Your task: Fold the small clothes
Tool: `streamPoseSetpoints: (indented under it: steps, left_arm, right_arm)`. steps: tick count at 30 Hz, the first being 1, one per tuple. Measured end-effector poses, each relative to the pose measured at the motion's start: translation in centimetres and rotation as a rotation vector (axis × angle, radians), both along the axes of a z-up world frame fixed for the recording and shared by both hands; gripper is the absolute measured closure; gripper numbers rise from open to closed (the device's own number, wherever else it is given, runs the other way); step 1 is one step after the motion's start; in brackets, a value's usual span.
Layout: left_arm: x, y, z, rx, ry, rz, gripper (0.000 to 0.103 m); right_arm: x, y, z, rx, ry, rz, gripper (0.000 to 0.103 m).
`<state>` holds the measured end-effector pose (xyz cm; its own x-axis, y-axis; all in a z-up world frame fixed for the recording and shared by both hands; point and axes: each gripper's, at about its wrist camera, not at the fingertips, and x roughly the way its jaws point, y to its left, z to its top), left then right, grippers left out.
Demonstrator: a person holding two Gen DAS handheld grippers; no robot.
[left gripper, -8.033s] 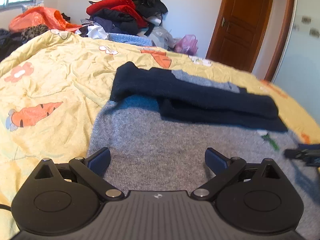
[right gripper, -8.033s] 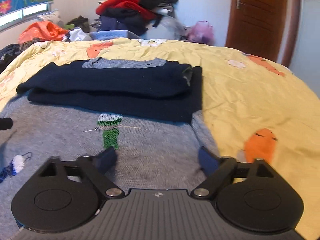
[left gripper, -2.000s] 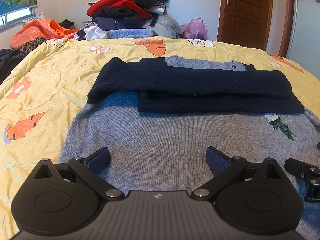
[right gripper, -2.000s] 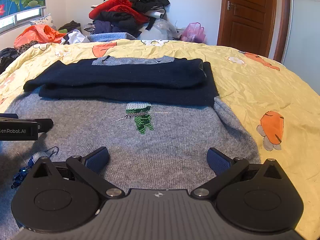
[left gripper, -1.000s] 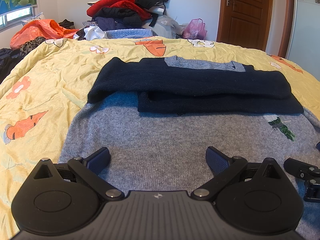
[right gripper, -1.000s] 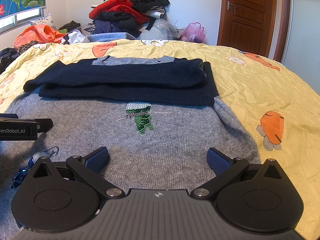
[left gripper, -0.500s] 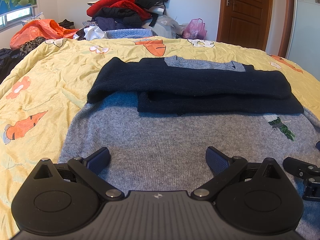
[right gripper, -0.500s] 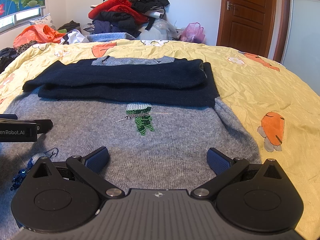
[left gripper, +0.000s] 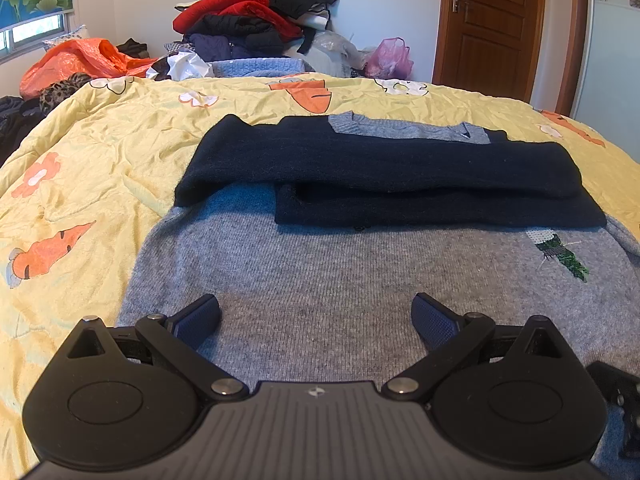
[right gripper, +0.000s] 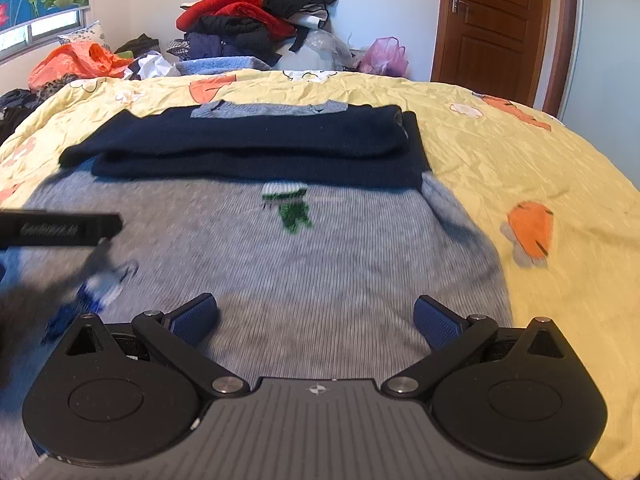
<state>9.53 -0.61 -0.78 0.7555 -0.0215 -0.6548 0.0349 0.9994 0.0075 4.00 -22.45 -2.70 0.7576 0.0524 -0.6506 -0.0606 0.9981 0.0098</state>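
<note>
A grey knit sweater (left gripper: 340,276) lies flat on the yellow bedspread (left gripper: 100,160), also in the right wrist view (right gripper: 320,264). Its navy sleeves (left gripper: 380,176) are folded across the chest below the collar (right gripper: 260,140). A green sequin patch (right gripper: 290,204) sits mid-body. My left gripper (left gripper: 316,316) is open and empty over the hem's left part. My right gripper (right gripper: 316,316) is open and empty over the hem's right part. The left gripper's body (right gripper: 60,228) shows at the right view's left edge.
A tall pile of red, black and navy clothes (left gripper: 256,16) stands past the bed's far edge. An orange bag (left gripper: 76,60) lies at the far left, a pink bag (left gripper: 388,56) by the wooden door (left gripper: 488,28).
The right wrist view has turned blurry and shifted: my right gripper is moving, rising over the hem. The left gripper and the sweater have hardly moved.
</note>
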Motion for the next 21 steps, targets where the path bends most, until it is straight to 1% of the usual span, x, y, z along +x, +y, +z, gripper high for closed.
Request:
streamPoseSetpoints:
  steps: [4, 7, 11, 13, 16, 17, 19, 21]
  left_arm:
    - [-0.1, -0.2, 0.0, 0.012, 0.003, 0.005, 0.000]
    - [-1.4, -0.2, 0.3, 0.018, 0.013, 0.017, 0.000]
    - [-4.5, 0.2, 0.7, -0.028, 0.032, 0.005, 0.000]
    - [-5.9, 0.2, 1.1, -0.041, 0.035, -0.015, 0.000]
    - [-7.3, 0.2, 1.1, -0.053, 0.063, -0.041, 0.000]
    - [-7.6, 0.0, 1.0, -0.042, 0.067, -0.049, 0.000]
    - [-8.3, -0.4, 0.6, 0.007, 0.059, -0.058, 0.000]
    - [-9.1, -0.6, 0.4, 0.016, 0.034, -0.062, 0.000]
  right_arm:
    - [-0.5, -0.2, -0.2, 0.011, -0.015, 0.001, 0.000]
    - [-0.5, 0.0, -0.1, 0.008, -0.017, 0.000, 0.000]
    - [-0.5, -0.1, -0.1, 0.010, -0.017, 0.000, 0.000]
    - [-0.5, -0.1, -0.1, 0.010, -0.017, 0.000, 0.000]
    - [-0.5, -0.1, -0.1, 0.010, -0.017, 0.000, 0.000]
    - [-0.5, -0.1, -0.1, 0.011, -0.017, 0.000, 0.000]
    - [-0.5, -0.1, -0.1, 0.011, -0.017, 0.000, 0.000]
    - [-0.5, -0.1, -0.1, 0.011, -0.017, 0.000, 0.000]
